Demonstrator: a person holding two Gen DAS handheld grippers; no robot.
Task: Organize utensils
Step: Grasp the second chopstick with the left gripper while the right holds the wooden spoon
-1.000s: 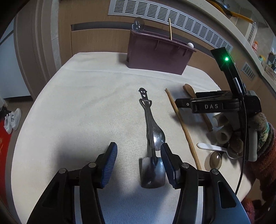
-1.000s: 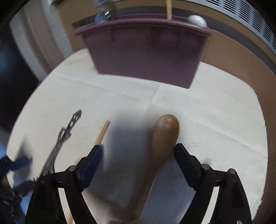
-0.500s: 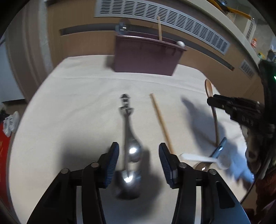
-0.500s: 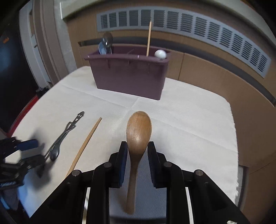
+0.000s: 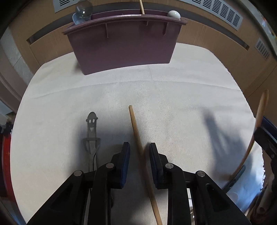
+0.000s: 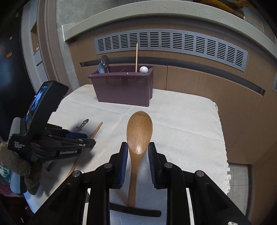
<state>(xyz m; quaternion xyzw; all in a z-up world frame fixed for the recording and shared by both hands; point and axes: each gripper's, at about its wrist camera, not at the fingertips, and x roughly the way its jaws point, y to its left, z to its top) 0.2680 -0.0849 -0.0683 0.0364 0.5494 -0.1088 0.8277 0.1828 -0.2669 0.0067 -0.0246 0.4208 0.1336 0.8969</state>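
My left gripper (image 5: 138, 152) is open low over the table, its jaws on either side of a wooden chopstick (image 5: 136, 131) that lies on the cloth. A metal spoon with a face-shaped handle (image 5: 91, 131) lies just left of it. My right gripper (image 6: 137, 155) is shut on a brown wooden spoon (image 6: 139, 131) and holds it above the table, bowl pointing forward. The spoon also shows in the left wrist view (image 5: 259, 117) at the far right. The maroon utensil caddy (image 5: 123, 45) stands at the back of the table, also in the right wrist view (image 6: 123, 86).
The caddy holds a clear spoon (image 5: 82, 12), one chopstick (image 6: 136, 57) and a white-ended utensil (image 6: 144, 69). A cream cloth (image 5: 173, 97) covers the table. A wooden cabinet with a grey vent (image 6: 169, 45) runs behind. The cloth's right edge (image 6: 223, 138) drops off.
My left gripper moved forward and right, from over the metal spoons to the chopstick, and narrowed. My right gripper closed on the wooden spoon and lifted it above the table.
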